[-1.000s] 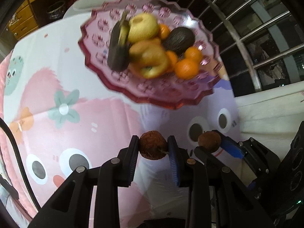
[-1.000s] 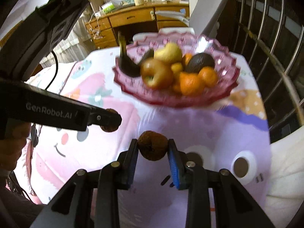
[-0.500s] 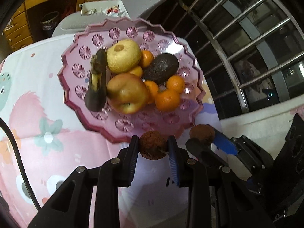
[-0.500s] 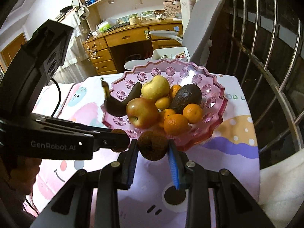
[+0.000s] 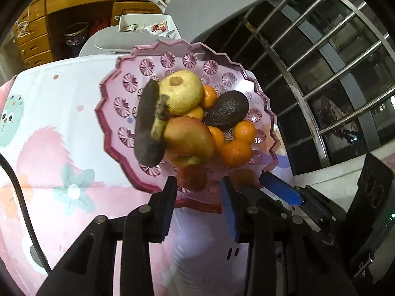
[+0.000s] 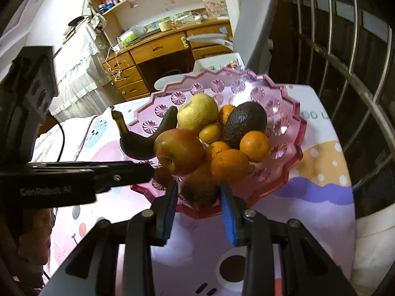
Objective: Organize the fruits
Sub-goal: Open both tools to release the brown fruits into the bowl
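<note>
A pink glass bowl holds a dark banana, a yellow pear, a red apple, an avocado and several oranges. My left gripper is open at the bowl's near rim; a small brown fruit lies in the bowl just beyond its fingertips. My right gripper is open around another small brown fruit that rests inside the near rim. The left gripper's finger also shows in the right wrist view.
The bowl sits on a table with a pink cartoon cloth. A grey chair and a wooden desk stand behind it. A metal window grille runs along the right.
Both grippers moved forward to the bowl's near rim and opened. Each small brown fruit has left its jaws and now lies in the bowl.
</note>
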A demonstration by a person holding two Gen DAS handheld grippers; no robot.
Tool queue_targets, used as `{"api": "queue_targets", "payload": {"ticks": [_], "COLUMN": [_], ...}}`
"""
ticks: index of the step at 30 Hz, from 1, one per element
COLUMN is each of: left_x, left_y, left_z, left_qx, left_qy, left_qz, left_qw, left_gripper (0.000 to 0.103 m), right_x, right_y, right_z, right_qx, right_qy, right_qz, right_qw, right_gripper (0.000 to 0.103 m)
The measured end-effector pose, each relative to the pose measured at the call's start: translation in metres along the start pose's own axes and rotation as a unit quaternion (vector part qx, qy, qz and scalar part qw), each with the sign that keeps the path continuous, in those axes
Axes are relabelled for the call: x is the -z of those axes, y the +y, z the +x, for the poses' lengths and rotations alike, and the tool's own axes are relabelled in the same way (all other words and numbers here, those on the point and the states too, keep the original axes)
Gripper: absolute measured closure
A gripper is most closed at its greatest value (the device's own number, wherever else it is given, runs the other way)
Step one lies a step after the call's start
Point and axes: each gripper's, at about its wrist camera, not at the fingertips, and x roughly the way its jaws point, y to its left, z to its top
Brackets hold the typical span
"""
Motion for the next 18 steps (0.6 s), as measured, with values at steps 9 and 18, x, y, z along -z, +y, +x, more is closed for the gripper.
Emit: {"api": "queue_targets", "payload": {"ticks": [9, 18], "left_x": [0.034, 0.129], "left_y": [0.017, 0.033], "left_z": [-0.043, -0.101], "left_qx": [-0.015, -0.037], "left_qy": [-0.010, 0.015], "left_qz": [-0.010, 0.005], "left_qw": [0.9998, 0.9992], "left_gripper": [0.047, 0.046], "right_x": [0.026, 0.089], "right_y": [0.003, 0.047], "right_z": [-0.027, -0.073], "right_qx": [0.002, 0.031], "right_qy": [0.017, 0.053], "right_qz": [0.066, 0.098], "right_qw": [0.998, 0.993], "right_gripper": [0.056, 0.041]}}
